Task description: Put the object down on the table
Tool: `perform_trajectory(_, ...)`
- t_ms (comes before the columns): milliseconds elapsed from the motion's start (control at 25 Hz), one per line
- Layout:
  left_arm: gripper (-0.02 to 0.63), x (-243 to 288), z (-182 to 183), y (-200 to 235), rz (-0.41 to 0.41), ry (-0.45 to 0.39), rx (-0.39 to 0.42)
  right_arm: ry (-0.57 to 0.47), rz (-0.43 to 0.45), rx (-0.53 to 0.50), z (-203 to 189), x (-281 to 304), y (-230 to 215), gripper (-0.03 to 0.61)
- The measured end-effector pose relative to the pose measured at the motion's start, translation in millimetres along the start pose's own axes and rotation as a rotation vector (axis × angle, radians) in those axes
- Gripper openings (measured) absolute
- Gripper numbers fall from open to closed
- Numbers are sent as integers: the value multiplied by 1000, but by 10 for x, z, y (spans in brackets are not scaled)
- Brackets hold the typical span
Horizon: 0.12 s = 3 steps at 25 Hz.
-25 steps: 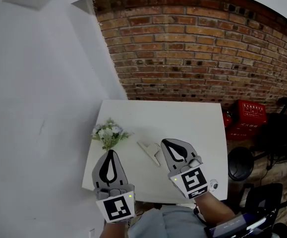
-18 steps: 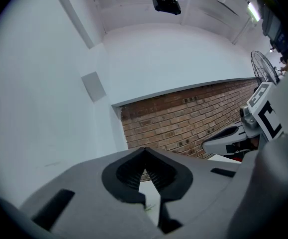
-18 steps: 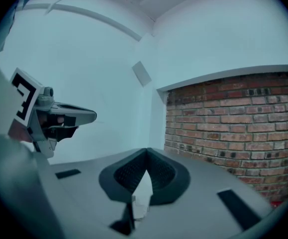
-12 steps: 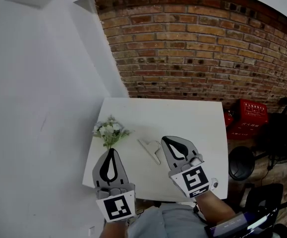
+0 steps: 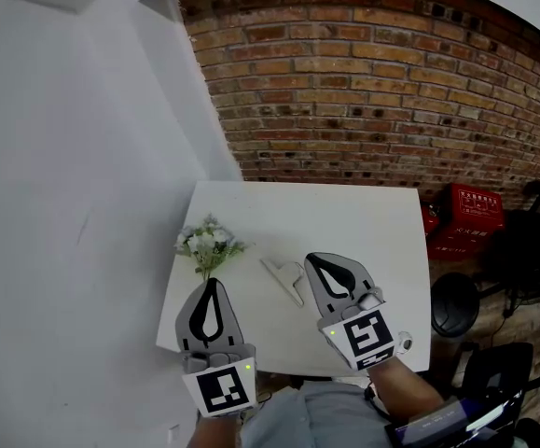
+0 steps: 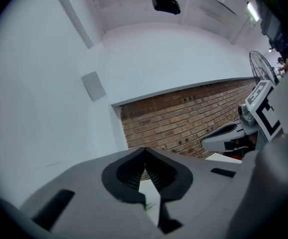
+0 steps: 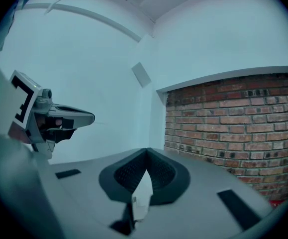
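Brick wall behind, white table below. At the near edge the left hand-held gripper has its jaws together and empty, with the flowers lying at its 12 o'clock. Alongside, the right hand-held gripper is pinched together too, nothing in it. At its 10 o'clock the white piece, likely the object, rests flat on the table. It looks already set down, which would explain both hanging clear.

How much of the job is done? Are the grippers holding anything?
Done: the flowers and a white piece both lie on the table. In hand: nothing. The left gripper and right gripper are shut and empty, near the table's front edge. Left: probably nothing; the job looks finished.
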<state>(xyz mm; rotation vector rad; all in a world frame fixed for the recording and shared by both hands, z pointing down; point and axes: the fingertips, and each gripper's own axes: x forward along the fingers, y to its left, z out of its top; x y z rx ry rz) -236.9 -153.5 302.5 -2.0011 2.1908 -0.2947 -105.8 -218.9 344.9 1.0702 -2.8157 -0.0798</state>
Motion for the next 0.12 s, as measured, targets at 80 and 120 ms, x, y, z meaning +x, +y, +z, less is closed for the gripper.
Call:
perform_trajectory(80,9,-5,-15,17,-1,1,1,-5,-5,-10,-18,12,-4,5)
perform_trajectory(120,9,-7,-23,25,-1,2,0,-7,-8,-14,-26,18,-6,5)
